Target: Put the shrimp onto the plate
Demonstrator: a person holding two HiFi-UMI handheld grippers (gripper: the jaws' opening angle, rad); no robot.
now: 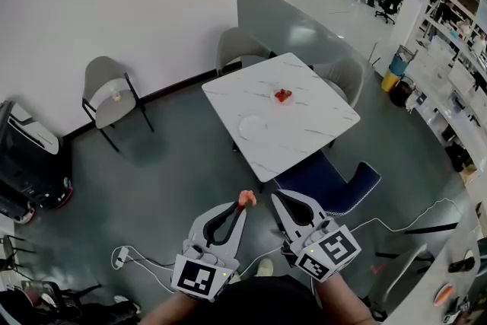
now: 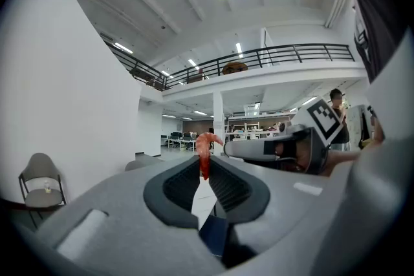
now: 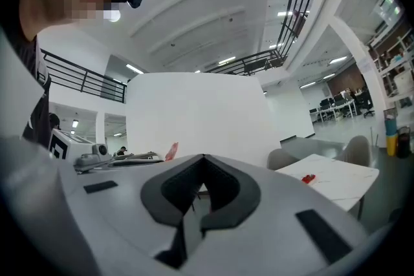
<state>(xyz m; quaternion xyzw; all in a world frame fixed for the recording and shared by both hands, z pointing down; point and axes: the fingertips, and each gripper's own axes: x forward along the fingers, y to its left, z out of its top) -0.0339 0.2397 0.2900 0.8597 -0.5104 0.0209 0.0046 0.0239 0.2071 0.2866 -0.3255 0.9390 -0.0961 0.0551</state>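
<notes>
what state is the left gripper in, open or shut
Shut on the shrimp: the left gripper has its jaws together, the orange shrimp pinched at their tips.

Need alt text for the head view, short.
The left gripper is shut on a small orange shrimp, held above the grey floor short of a white marble table. The table carries a round white plate; the right gripper is shut and empty.

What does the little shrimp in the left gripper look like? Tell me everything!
The shrimp is small and orange-red, with a curled top end. Its lower end is pinched between the tips of the left gripper, and the rest sticks out past them. It is held in the air, well short of the table.
</notes>
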